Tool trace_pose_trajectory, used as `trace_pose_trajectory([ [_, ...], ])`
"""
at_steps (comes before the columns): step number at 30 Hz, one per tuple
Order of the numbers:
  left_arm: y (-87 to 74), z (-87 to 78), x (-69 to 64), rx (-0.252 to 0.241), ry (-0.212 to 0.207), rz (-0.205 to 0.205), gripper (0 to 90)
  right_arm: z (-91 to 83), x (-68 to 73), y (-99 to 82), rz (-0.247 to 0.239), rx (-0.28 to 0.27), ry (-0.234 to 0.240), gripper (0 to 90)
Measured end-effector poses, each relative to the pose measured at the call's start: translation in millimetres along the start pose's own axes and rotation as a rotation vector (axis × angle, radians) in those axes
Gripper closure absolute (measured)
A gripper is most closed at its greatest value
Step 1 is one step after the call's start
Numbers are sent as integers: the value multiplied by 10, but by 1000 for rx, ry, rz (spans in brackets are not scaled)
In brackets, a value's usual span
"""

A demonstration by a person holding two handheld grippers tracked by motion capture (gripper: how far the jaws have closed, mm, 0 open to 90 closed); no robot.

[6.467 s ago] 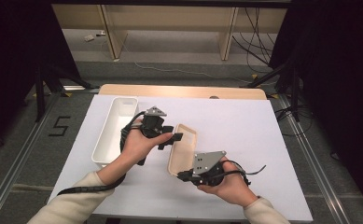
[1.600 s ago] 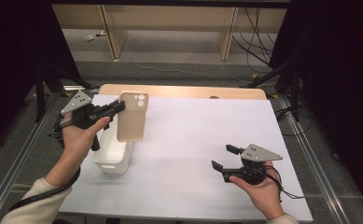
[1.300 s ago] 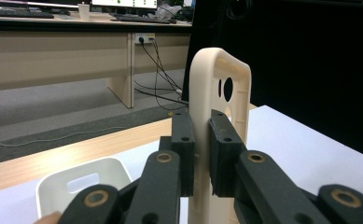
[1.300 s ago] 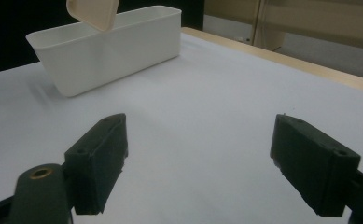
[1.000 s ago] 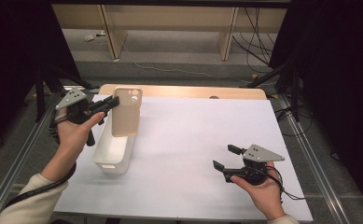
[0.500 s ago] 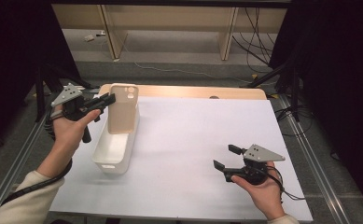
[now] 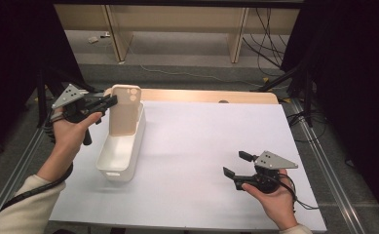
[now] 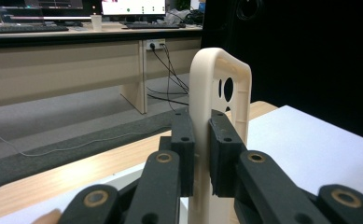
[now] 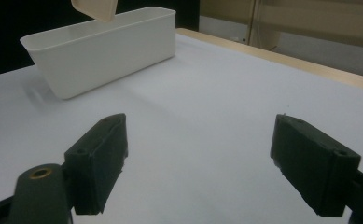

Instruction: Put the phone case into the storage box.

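A beige phone case [image 7: 125, 110] hangs upright over the far end of a long white bin [image 7: 121, 157], its lower end inside the bin's rim. My left gripper [image 7: 110, 103] is shut on the case's left edge; in the left gripper view the two pads [image 8: 184, 149] pinch the case [image 8: 221, 116] wall below its camera cut-outs. My right gripper [image 7: 235, 164] rests low over the white table near the front right, open with nothing between its jaws [image 9: 198, 163]. In the right gripper view the bin [image 9: 104, 49] stands at the far left with the case's bottom corner [image 9: 95, 9] above it.
The white table sheet [image 7: 206, 141] has a wooden edge strip [image 7: 206, 95] at the back. Metal rails [image 7: 323, 161] run along both sides. Beyond the table are desk legs and cables [image 7: 192, 73] on the floor.
My left hand has carried the case left and lower, from beside the bin's far end to over it. The right hand has stayed still.
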State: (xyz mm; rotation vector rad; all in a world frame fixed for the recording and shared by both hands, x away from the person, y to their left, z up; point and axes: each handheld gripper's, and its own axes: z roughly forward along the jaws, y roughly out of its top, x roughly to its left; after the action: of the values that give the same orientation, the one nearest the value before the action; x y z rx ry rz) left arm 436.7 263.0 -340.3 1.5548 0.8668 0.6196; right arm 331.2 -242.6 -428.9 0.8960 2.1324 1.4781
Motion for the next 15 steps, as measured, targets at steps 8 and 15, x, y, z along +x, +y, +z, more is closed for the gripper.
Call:
trace_pose_trajectory([
  [8, -3, 18, 73, 0, 2, 8, 818, -4, 4, -16, 8, -27, -2, 202],
  [15, 4, 58, 111, -1, 1, 15, 818, -45, 19, -20, 34, -6, 0, 201],
])
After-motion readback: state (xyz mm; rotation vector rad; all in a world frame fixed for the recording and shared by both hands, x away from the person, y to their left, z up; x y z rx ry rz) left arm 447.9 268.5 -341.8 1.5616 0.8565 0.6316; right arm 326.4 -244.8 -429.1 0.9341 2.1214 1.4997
